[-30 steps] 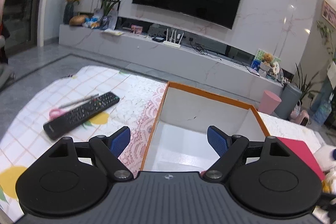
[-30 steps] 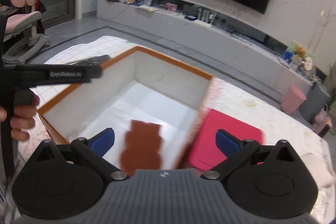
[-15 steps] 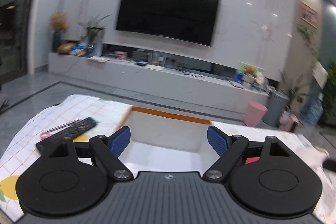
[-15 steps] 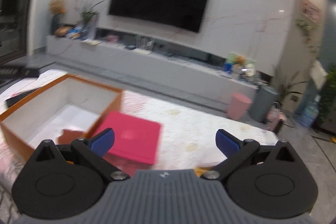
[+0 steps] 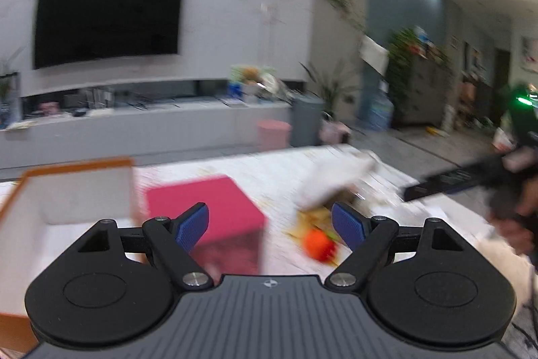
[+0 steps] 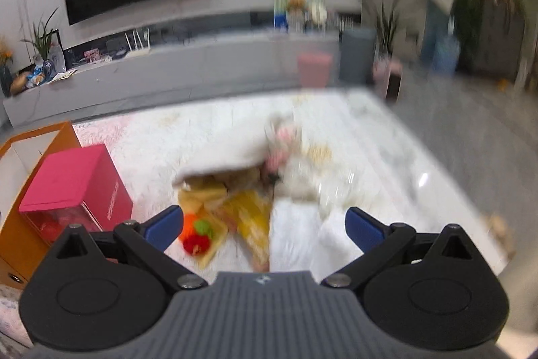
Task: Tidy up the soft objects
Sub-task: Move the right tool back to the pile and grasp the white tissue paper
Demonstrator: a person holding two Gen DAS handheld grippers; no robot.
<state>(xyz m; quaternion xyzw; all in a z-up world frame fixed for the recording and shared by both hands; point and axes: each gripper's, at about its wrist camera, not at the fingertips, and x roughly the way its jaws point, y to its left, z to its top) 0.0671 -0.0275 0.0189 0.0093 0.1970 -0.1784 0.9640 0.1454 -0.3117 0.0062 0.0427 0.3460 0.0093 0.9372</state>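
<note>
A blurred pile of soft toys (image 6: 242,190) lies on the white table: white plush, yellow pieces and a small orange, red and green toy (image 6: 196,232). It also shows in the left wrist view (image 5: 331,190), with the orange toy (image 5: 317,244) in front. My right gripper (image 6: 264,227) is open and empty, just before the pile. My left gripper (image 5: 270,226) is open and empty, between the pink box (image 5: 205,207) and the pile. The orange-rimmed white box (image 5: 67,194) stands at the left.
The pink box (image 6: 72,182) stands against the orange box (image 6: 37,137). The other hand and its gripper handle (image 5: 470,177) show at the right of the left wrist view. Beyond the table's far edge are a TV console, a pink bin and plants.
Both grippers have swung right, away from the orange box and toward the pile of soft toys. Both stay open and empty.
</note>
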